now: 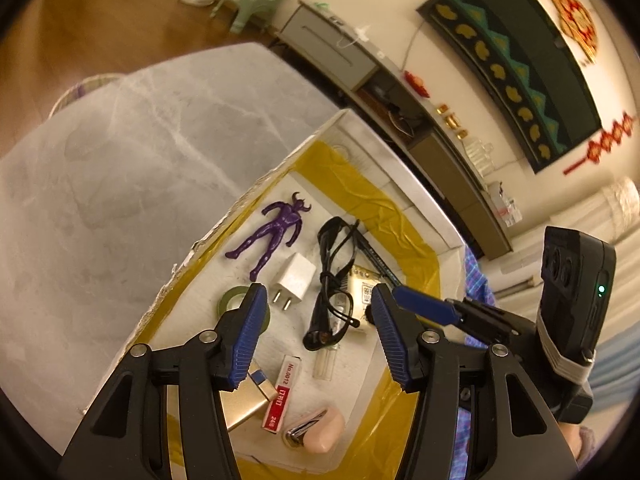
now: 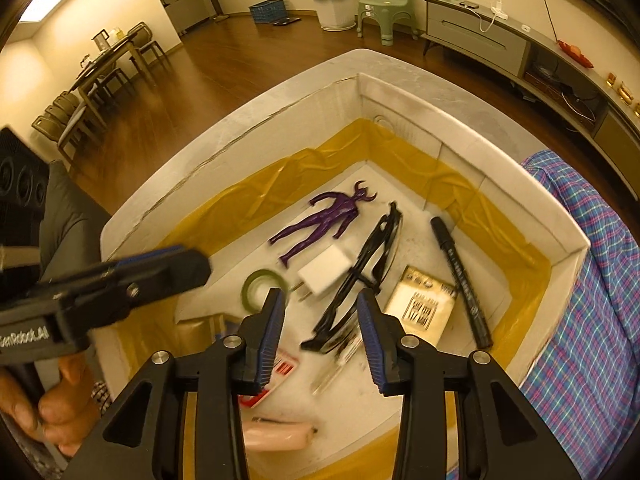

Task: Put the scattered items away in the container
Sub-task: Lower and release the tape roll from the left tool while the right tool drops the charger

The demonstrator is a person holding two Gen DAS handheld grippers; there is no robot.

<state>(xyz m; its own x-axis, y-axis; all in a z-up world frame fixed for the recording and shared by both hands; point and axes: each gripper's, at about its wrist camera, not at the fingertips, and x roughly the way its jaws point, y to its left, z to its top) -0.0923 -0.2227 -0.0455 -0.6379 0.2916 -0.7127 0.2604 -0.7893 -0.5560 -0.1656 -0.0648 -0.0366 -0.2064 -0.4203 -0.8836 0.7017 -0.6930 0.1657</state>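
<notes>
Right wrist: figurine inside box

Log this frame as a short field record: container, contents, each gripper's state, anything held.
container: white foam box, yellow tape lining its inner walls
contents: purple figure, white charger plug, green tape roll, black cable, black marker, red-and-white staple box
left gripper: open, nothing held
right gripper: open, nothing held
both: hang over the box
</notes>
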